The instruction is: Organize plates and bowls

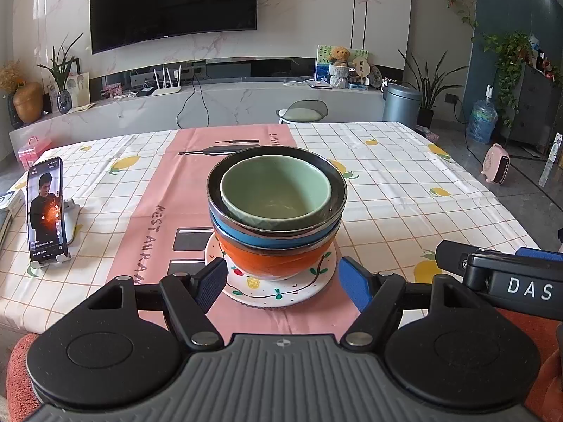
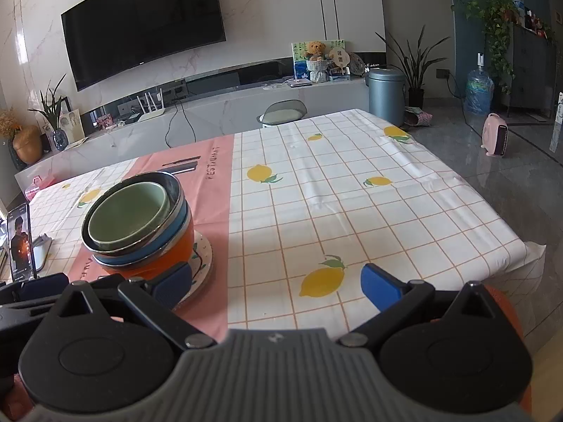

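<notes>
i held the left gripper with jaws spread before the bowl stack on its plate; the right gripper hung spread over the worktop.

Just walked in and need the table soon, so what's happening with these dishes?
A person holds a two-finger tool in each hand, tidying dishes. The bowls are already nested: a green bowl inside a dark-rimmed one, over a blue bowl and an orange bowl, all on a fruit-patterned plate on the pink runner. The left tool is open in front of the stack; the right tool is open over the tablecloth. Neither holds anything.
</notes>
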A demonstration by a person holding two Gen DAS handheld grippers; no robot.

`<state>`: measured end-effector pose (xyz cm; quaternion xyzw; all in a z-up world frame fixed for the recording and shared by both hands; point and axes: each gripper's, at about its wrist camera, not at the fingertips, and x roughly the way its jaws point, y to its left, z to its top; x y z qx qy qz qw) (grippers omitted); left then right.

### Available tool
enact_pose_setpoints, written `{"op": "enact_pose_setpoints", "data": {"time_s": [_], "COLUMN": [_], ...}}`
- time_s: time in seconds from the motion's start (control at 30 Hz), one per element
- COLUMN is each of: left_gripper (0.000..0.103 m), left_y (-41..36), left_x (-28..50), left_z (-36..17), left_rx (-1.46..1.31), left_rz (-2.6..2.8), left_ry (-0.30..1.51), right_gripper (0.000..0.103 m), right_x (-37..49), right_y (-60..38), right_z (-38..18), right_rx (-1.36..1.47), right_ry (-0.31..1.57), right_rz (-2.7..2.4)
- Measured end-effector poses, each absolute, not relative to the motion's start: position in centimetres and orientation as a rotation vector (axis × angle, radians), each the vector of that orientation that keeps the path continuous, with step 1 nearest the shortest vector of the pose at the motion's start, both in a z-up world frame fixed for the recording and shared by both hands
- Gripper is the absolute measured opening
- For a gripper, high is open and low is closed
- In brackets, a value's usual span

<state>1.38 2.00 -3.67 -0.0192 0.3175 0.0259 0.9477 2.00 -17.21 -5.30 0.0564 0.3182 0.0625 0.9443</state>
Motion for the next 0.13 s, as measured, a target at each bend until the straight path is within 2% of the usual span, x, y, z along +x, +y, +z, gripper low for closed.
{"op": "enact_pose_setpoints", "data": {"time_s": [0.13], "left_gripper": [0.085], "left_y": [2.0], "left_x": [1.41], "left_z": [-3.64], "left_rx": [-0.039], "left_rz": [0.053], "left_ry": [0.646], "right_gripper": [0.1], "right_x": [1.98], "right_y": [-17.26], "right_z": [-5.31], "right_rx": [0.115], "right_ry": [0.649], "right_rz": [0.128]}}
